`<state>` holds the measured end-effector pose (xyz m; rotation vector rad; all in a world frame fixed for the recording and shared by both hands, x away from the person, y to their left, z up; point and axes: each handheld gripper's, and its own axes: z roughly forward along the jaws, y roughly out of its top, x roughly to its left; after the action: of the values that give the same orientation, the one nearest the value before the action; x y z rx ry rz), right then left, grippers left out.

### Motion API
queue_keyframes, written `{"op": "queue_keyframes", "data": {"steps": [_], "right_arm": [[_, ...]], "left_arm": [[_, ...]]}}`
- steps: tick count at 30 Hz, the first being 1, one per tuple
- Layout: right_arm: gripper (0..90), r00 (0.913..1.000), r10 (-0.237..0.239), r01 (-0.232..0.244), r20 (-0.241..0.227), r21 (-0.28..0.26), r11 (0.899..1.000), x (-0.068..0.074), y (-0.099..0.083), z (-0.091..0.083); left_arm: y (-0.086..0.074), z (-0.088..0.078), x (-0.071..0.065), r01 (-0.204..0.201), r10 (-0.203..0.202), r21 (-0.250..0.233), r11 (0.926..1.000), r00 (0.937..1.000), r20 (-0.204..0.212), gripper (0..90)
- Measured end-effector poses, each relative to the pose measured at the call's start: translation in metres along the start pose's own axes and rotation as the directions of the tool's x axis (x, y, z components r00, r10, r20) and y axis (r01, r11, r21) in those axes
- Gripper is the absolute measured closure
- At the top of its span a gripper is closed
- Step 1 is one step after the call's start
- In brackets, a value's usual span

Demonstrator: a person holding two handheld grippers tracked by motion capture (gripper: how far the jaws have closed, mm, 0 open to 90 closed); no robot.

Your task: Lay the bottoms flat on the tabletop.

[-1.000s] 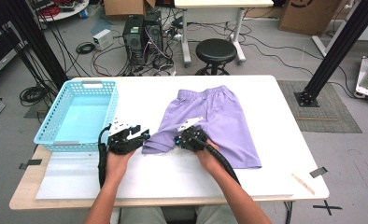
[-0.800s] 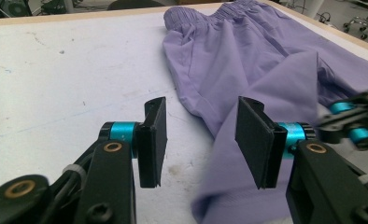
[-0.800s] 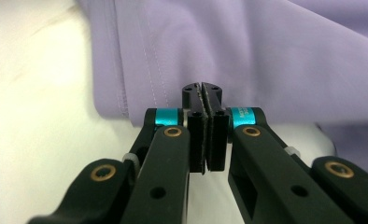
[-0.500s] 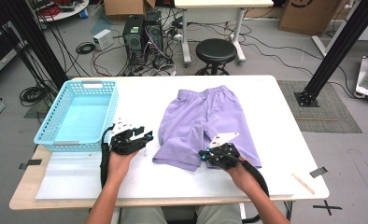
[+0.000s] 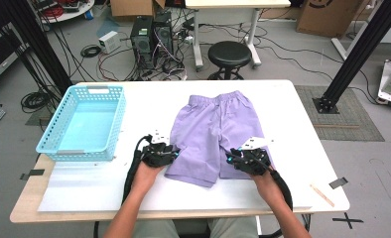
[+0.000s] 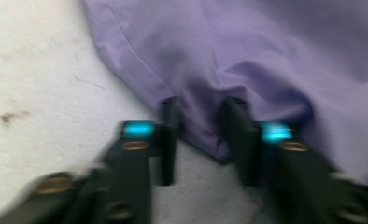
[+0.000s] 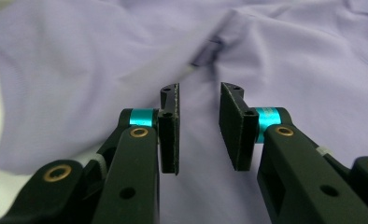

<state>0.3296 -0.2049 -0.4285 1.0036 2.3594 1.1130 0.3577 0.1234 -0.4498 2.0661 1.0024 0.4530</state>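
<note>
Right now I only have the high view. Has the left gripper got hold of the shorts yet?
Observer: In the left gripper view, the left gripper has a bunched fold of the shorts at their edge between its jaws. The jaws have just been closing, but it's too blurred to tell if the pads press yet.
Operator: And the right one?
Observer: The right gripper has just been opening. Its jaws stand apart over the cloth with nothing pinched between them.
Operator: Any wrinkle ahead of it?
Observer: Yes, a raised crease sits just beyond its jaw tips.
</note>
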Motion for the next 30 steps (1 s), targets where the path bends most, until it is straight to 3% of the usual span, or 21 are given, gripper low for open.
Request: {"op": "queue_keyframes", "data": {"steps": [1,2,4,5,9,12,15,16,20,22,26,28,29,30], "right_arm": [[69.5,0.9999,0.008,-0.009,0.009,0.004,1.000,-0.003,-0.001,0.000],[69.4,0.9998,0.018,-0.018,0.011,0.008,1.000,-0.005,-0.003,0.000],[69.4,0.9996,0.024,-0.024,0.015,0.019,1.000,-0.010,-0.006,-0.002],[69.4,0.9995,0.027,-0.027,0.013,0.021,0.999,-0.010,-0.007,-0.003],[69.5,0.9998,0.013,-0.012,-0.017,0.028,1.000,-0.007,-0.009,-0.005],[69.5,0.9994,-0.009,0.010,-0.032,0.036,0.999,-0.001,-0.007,0.000],[68.2,0.9987,-0.019,0.021,-0.046,0.042,0.999,0.007,-0.001,0.007],[68.0,0.9982,-0.026,0.028,-0.054,0.042,0.999,0.011,0.001,0.010],[65.8,0.9943,-0.059,0.064,-0.088,0.052,0.997,0.026,0.011,0.022],[63.5,0.9920,-0.056,0.063,-0.113,0.060,0.996,0.035,0.016,0.030],[61.8,0.9846,-0.091,0.106,-0.150,0.097,0.990,0.055,0.022,0.046],[71.7,0.9832,-0.136,0.150,-0.122,0.113,0.982,0.063,0.021,0.051],[83.5,0.9802,-0.146,0.161,-0.134,0.117,0.980,0.064,0.021,0.050],[89.1,0.9785,-0.175,0.188,-0.110,0.125,0.974,0.066,0.021,0.047]], "left_arm": [[0.001,0.001,-0.001,-0.001,0.001,0.005,1.0000,1.0000,0.000,85.6],[0.002,0.001,0.000,0.002,-0.002,0.013,0.9999,0.9999,-0.011,87.9],[0.004,-0.002,0.004,-0.001,0.002,0.017,0.9999,0.9957,-0.093,88.5],[0.004,-0.005,0.009,0.019,-0.018,0.007,0.9998,0.9921,-0.124,88.6],[0.001,-0.018,0.033,0.084,-0.090,-0.034,0.9959,0.9643,-0.249,88.6],[-0.001,-0.024,0.042,0.094,-0.104,-0.049,0.9944,0.9527,-0.286,88.1],[-0.002,-0.028,0.044,0.073,-0.088,-0.062,0.9954,0.9479,-0.306,83.6],[-0.002,-0.029,0.045,0.077,-0.096,-0.073,0.9944,0.9480,-0.303,79.1],[-0.006,-0.032,0.046,0.102,-0.132,-0.128,0.9865,0.9596,-0.249,60.4],[-0.009,-0.034,0.045,0.102,-0.131,-0.135,0.9855,0.9669,-0.219,58.2],[-0.015,-0.038,0.045,0.120,-0.145,-0.147,0.9818,0.9745,-0.171,54.6],[-0.017,-0.041,0.045,0.128,-0.151,-0.152,0.9800,0.9773,-0.149,53.8],[-0.018,-0.043,0.044,0.127,-0.148,-0.151,0.9803,0.9793,-0.137,53.2],[-0.019,-0.045,0.043,0.124,-0.144,-0.149,0.9810,0.9810,-0.130,52.9]]}}
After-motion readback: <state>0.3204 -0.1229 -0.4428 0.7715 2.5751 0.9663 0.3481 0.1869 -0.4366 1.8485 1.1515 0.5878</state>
